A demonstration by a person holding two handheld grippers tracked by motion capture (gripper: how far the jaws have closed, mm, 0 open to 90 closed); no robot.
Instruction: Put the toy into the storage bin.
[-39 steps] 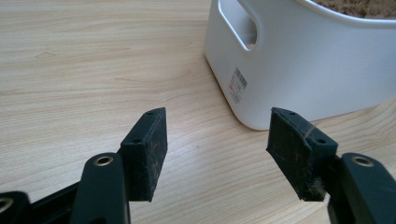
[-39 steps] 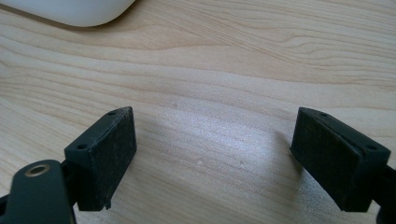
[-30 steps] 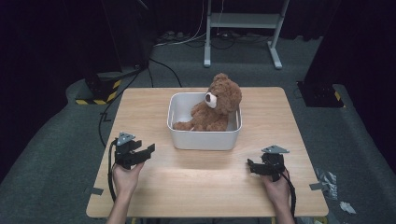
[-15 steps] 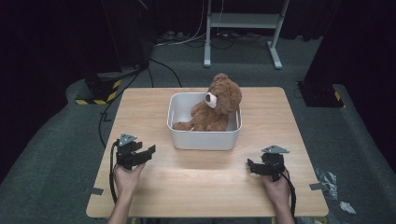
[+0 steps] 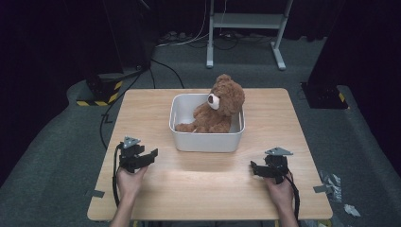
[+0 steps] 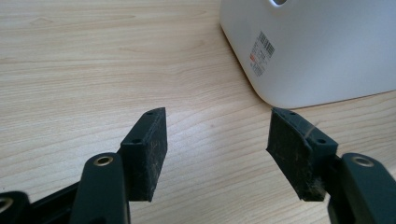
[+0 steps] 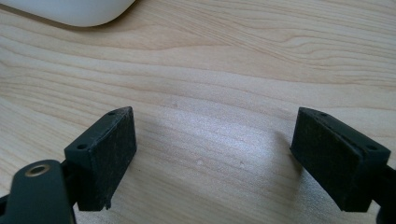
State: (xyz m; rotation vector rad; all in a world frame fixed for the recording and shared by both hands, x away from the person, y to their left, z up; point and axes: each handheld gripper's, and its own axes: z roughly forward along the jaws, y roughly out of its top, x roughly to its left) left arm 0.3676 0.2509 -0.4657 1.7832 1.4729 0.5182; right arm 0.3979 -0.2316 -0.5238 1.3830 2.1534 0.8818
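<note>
A brown teddy bear sits inside a white tub at the middle of the wooden table. My left gripper rests low over the table, left of and nearer than the tub, open with nothing between its pads. In the left gripper view the tub stands just ahead to the right of the open gripper. My right gripper rests right of and nearer than the tub, open and empty. A corner of the tub lies ahead to the left of the open right gripper.
A metal stand and cables lie on the dark floor beyond the table. Black cases with yellow-black tape sit at the back left. Scraps of tape lie on the floor at the right.
My left gripper has slid a little toward the near edge of the table. The right gripper, bear and tub have stayed put.
</note>
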